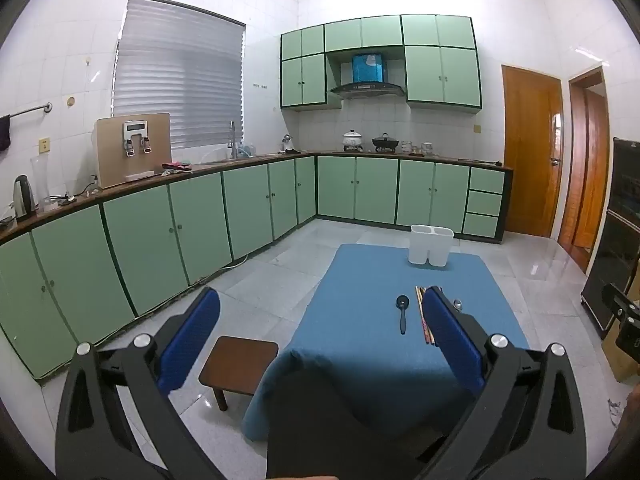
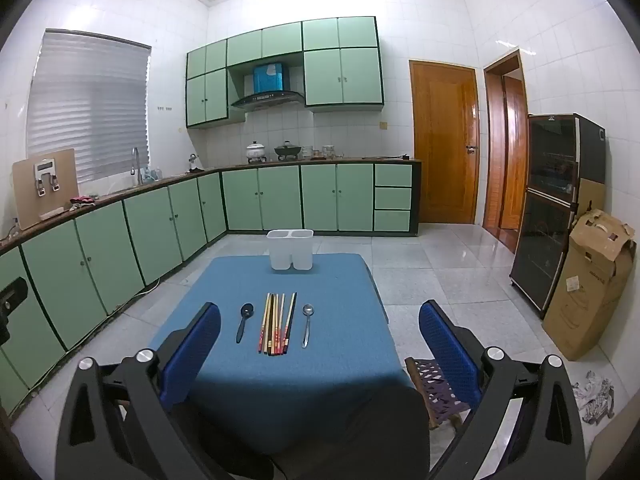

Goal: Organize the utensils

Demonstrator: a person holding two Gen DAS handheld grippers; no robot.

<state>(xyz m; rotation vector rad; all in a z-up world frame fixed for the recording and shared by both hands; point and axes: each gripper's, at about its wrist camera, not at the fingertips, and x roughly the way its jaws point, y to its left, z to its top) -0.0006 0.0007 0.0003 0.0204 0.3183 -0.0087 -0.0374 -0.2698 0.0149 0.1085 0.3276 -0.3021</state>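
Surveying the utensils before I sort anything.
Both my left gripper [image 1: 320,332] and right gripper [image 2: 320,338] gape wide, empty; black spoon [image 2: 243,322], chopsticks [image 2: 277,324] and metal spoon [image 2: 307,325] lie near, white holder [image 2: 290,249] stands far, unfilled.

Both grippers are just hanging in the air, wide open and holding nothing. The left gripper [image 1: 320,312] has its blue-padded fingers [image 1: 188,344] spread far apart, pointing forward and angled a bit downward, black frame arms running back to the bottom of the view. Same deal with the right gripper [image 2: 320,324]: blue fingers [image 2: 192,352] splayed wide, aimed forward and slightly down. Neither one is touching anything.
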